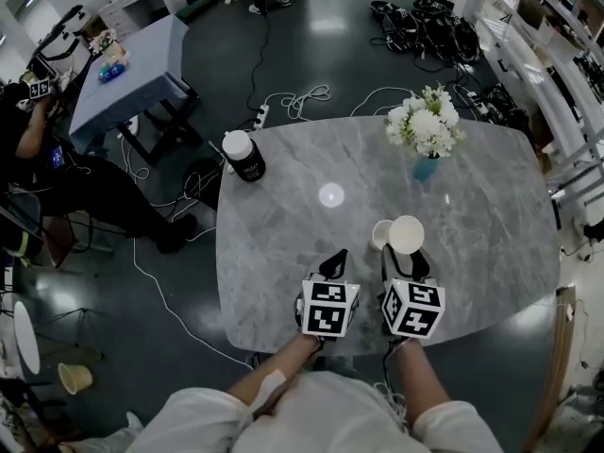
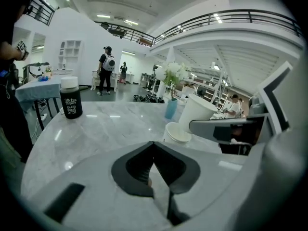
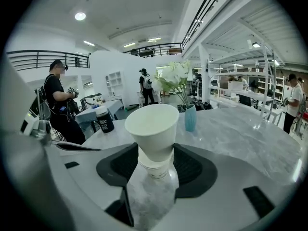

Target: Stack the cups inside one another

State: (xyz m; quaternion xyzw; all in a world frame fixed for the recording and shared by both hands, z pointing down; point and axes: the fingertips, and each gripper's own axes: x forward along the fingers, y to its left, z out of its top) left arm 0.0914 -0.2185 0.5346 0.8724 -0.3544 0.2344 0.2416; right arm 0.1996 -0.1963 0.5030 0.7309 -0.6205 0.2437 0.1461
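Note:
My right gripper point(image 1: 408, 259) is shut on a white paper cup point(image 1: 408, 233), which it holds upright over the marble table point(image 1: 283, 253). In the right gripper view the cup point(image 3: 153, 129) fills the gap between the pads point(image 3: 129, 163), and what looks like a second cup's rim point(image 3: 155, 166) wraps its base. A smaller white cup point(image 1: 380, 234) stands on the table just left of the held one, and in the left gripper view this cup point(image 2: 177, 133) is ahead and to the right. The left gripper point(image 1: 334, 257) is shut and empty, its tips touching point(image 2: 153, 146).
A black jar with a white lid point(image 1: 244, 156) stands at the table's far left. A blue vase of white flowers point(image 1: 427, 163) is at the far right. Cables point(image 1: 293, 102) lie on the floor beyond, and a person point(image 1: 38, 159) sits by a blue-covered table point(image 1: 132, 74) at the left.

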